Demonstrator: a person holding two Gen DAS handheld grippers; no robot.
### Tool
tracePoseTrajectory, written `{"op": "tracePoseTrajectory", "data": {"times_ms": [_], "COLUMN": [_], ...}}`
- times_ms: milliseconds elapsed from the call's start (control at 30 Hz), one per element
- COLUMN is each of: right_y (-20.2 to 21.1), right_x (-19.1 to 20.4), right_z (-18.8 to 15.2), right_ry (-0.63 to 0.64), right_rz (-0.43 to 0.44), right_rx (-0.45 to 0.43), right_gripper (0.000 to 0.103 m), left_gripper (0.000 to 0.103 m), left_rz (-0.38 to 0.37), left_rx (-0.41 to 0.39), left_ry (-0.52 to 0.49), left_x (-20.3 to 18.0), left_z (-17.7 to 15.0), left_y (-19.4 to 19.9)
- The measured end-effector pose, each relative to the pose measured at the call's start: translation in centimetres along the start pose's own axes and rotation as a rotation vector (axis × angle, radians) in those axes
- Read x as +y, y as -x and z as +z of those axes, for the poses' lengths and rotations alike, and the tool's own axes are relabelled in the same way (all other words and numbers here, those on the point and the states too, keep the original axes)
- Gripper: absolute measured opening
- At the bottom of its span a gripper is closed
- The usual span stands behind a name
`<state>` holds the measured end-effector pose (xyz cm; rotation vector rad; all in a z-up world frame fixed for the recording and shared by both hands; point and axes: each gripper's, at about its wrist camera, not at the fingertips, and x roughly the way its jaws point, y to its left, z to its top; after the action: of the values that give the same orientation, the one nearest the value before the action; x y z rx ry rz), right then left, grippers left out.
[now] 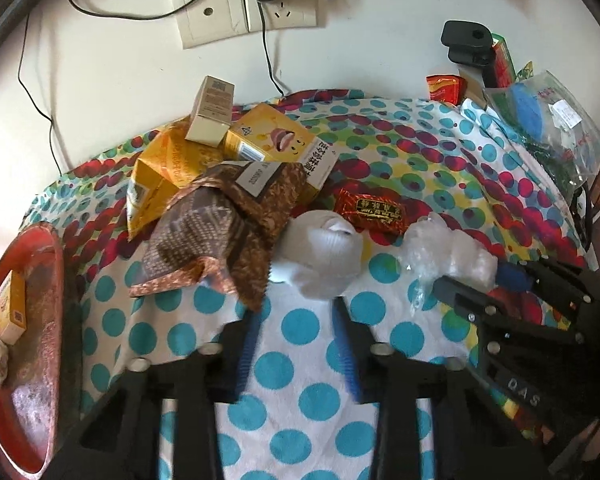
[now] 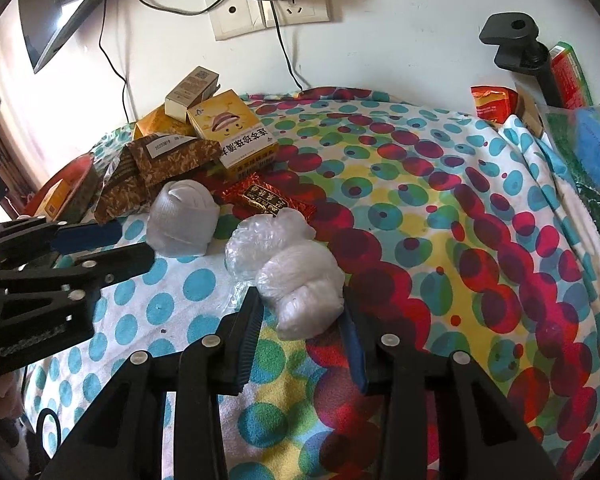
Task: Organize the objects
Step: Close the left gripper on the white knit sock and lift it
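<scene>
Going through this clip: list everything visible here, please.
cloth: one, white with teal, red and yellow dots, covers the surface
tray: one, red, far left
small box: one, yellow, on the tray
beige box: one, top of the pile at the back left
cartoon box: one, yellow, in the pile
brown packets: at least two, front of the pile
red sachet: one, gold print, centre
white bundle: one, beside the sachet
plastic bag: one, clear, crumpled, near front
red packet: one, back right
clamp: one, black, back right
sockets: two plates, beige, on the wall
left gripper: black, shut, empty
right gripper: black, closed on the plastic bag
</scene>
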<state>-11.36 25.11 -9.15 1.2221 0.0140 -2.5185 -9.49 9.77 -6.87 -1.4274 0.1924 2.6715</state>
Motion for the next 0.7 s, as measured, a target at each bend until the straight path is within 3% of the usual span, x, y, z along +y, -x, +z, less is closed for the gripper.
{"op": "tracePoseTrajectory", "data": {"times_ms": [433, 567, 600, 700], "right_y": [0.0, 0.0, 0.0, 0.0], "right_x": [0.1, 0.1, 0.1, -0.1], "right_z": [0.1, 0.1, 0.1, 0.0], "right_ry": [-0.001, -0.003, -0.006, -0.012], "right_rz": [-0.013, -0.01, -0.007, 0.0], "right_rx": [0.0, -0.001, -0.001, -0.002], "right_gripper": [0.036, 0.037, 0.037, 0.038], "left_gripper": [0.023, 0.045, 0.055, 0.059], "left_rz": [-0.076, -0.19, -0.218, -0.231], "left_rx": [-0.005, 0.023, 0.021, 0.041], "left_ry": [0.051, 0.095, 0.099, 0.111], "left_x": [2.3, 2.4, 2.3, 1.9], "left_z": [-2.0, -1.5, -1.3, -0.5], "left_y": [1.7, 1.2, 1.1, 0.0]}}
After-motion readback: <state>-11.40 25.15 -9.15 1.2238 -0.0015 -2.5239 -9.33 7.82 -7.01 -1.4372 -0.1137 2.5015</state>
